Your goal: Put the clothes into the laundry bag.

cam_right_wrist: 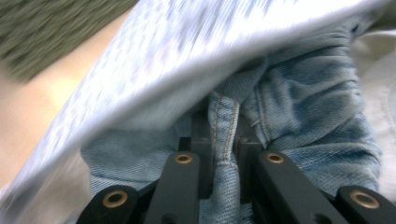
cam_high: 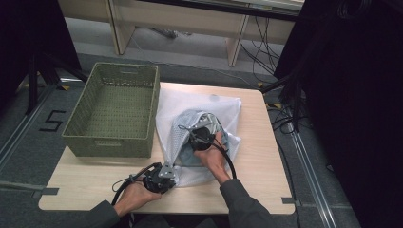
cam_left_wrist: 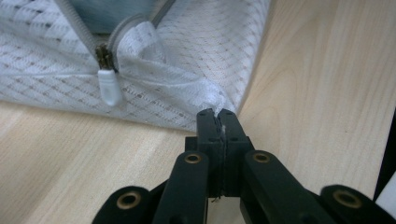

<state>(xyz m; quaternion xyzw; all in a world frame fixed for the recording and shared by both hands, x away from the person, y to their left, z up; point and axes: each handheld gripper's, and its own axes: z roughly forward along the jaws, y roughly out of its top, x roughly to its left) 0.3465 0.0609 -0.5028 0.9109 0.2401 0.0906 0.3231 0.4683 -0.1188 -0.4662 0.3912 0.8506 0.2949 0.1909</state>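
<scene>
My right tool (cam_right_wrist: 223,140) is inside the open mouth of the white mesh laundry bag (cam_high: 190,102), its jaws clenched on a seamed fold of the blue denim garment (cam_right_wrist: 308,116) that lies in the bag. My left tool (cam_left_wrist: 220,122) is clamped on the bag's near corner at the tabletop (cam_high: 259,156), just beside the zipper pull (cam_left_wrist: 108,88), pinning the bag. I judge the step in hand is drawing the denim out of the bag; next I need to pull it back through the opening while the left tool holds the mesh down. The green woven basket (cam_high: 76,128) stands just left of the bag, with nothing in it.
</scene>
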